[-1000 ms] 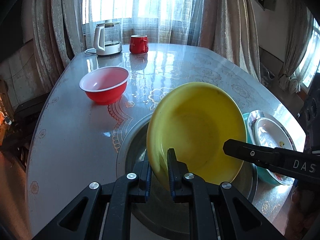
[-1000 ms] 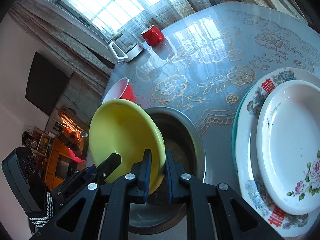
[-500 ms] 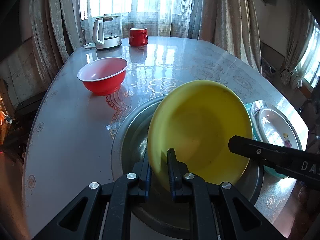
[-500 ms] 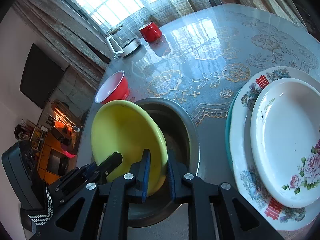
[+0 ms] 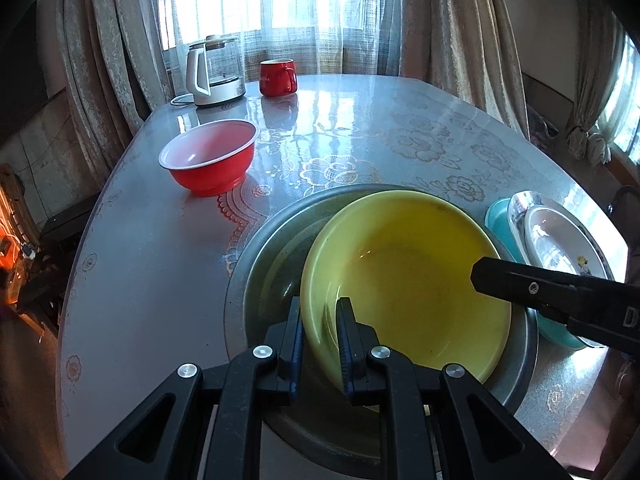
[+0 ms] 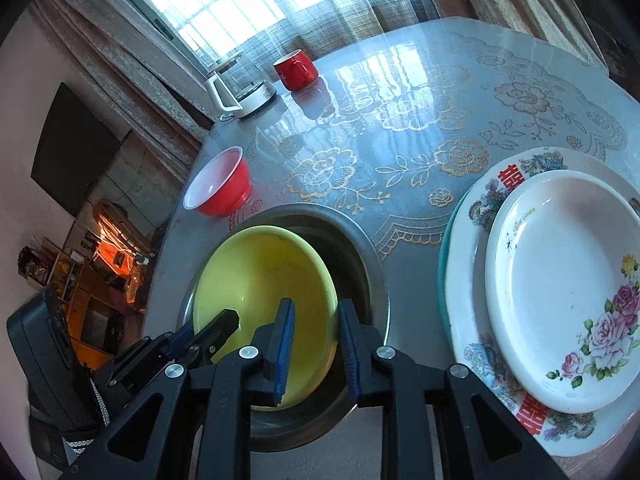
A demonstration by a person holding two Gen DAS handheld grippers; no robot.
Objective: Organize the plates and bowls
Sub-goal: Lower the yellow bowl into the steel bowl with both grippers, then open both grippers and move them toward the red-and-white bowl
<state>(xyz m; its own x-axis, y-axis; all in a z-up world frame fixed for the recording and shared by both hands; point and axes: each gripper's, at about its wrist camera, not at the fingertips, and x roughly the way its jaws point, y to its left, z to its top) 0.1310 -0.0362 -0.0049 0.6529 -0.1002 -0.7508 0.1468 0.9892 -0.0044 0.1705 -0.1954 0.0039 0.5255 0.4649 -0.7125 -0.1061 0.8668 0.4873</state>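
A yellow bowl (image 5: 408, 284) lies inside a wide steel basin (image 5: 256, 264) on the table; both also show in the right wrist view, the bowl (image 6: 264, 284) in the basin (image 6: 360, 256). My left gripper (image 5: 319, 320) straddles the bowl's near rim with its jaws slightly apart. My right gripper (image 6: 316, 332) is open over the bowl's right rim, its fingers clear of it. A red bowl (image 5: 208, 156) stands at the far left. Stacked plates (image 6: 560, 280) lie to the right.
A red mug (image 5: 278, 77) and a glass kettle (image 5: 214, 74) stand at the table's far edge by the curtains. The stacked plates sit on a teal plate (image 5: 500, 220) near the table's right edge.
The yellow bowl came down from tilted upright to lying in the steel basin. My right gripper opened off its rim, and my left jaws widened.
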